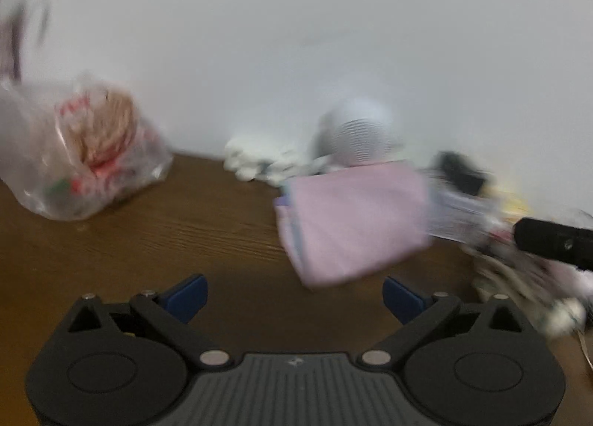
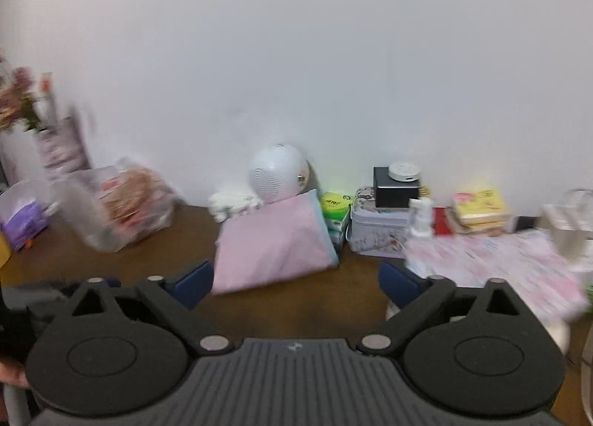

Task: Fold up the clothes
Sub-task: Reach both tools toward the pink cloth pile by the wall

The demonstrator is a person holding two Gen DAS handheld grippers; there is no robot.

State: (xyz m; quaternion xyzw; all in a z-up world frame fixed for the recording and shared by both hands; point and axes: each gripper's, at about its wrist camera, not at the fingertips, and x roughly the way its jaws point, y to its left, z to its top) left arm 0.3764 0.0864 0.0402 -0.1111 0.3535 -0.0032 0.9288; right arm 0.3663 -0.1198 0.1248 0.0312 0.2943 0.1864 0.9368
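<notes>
A folded pink garment [image 1: 352, 222] lies on the brown wooden table [image 1: 185, 233], ahead and right of my left gripper [image 1: 294, 300], which is open and empty above the table. In the right wrist view the same pink garment [image 2: 274, 244] lies just ahead of my right gripper [image 2: 296, 285], also open and empty. A pink patterned cloth [image 2: 496, 270] lies to the right, behind the right finger. The other gripper's black body [image 1: 556, 242] shows at the right edge of the left view.
A clear plastic bag [image 2: 122, 203] of items stands at the left. A white round speaker [image 2: 278, 177], white socks [image 2: 229, 203], a green box [image 2: 333, 207], a floral tin [image 2: 378, 229] with a black box and yellow packs [image 2: 480, 205] line the white wall.
</notes>
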